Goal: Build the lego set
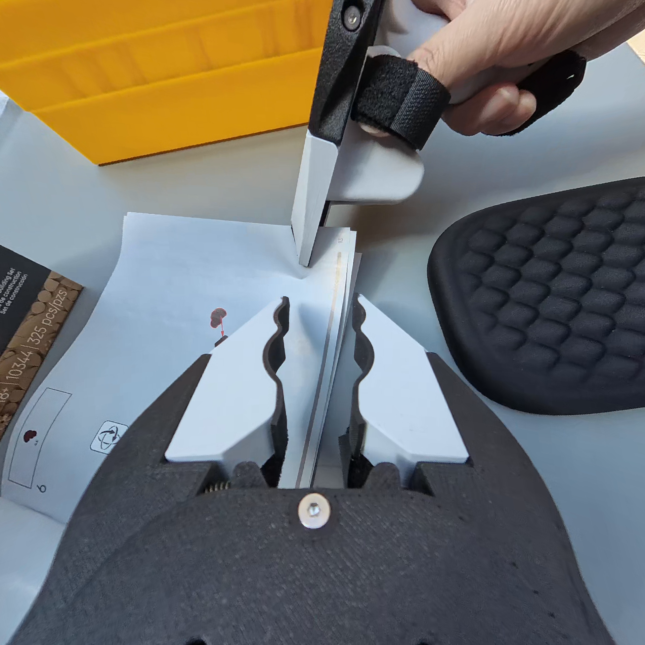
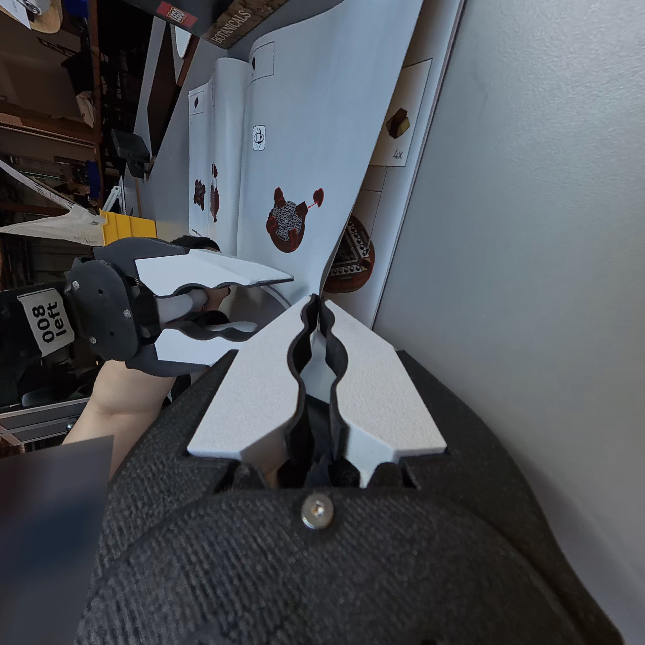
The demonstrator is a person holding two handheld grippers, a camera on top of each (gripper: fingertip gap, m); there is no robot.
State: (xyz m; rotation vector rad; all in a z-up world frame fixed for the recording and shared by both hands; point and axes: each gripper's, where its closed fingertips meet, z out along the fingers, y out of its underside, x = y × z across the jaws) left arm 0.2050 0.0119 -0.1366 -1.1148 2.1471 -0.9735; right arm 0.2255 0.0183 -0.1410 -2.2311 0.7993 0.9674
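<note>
A grey table (image 1: pixel 209 188) carries a yellow bin (image 1: pixel 157 76) at ten o'clock, a black textured cushion (image 1: pixel 544 296) at three o'clock and the set's box (image 1: pixel 31 314) at nine o'clock in the left wrist view. The instruction booklet (image 1: pixel 195 286) lies open at centre. The right gripper (image 2: pixel 317 300) pinches a page edge shut, lifting it; the left gripper (image 1: pixel 319 303) hovers with fingers apart over the spine, holding nothing. No bricks or assembled parts appear, so building seems barely begun.
</note>
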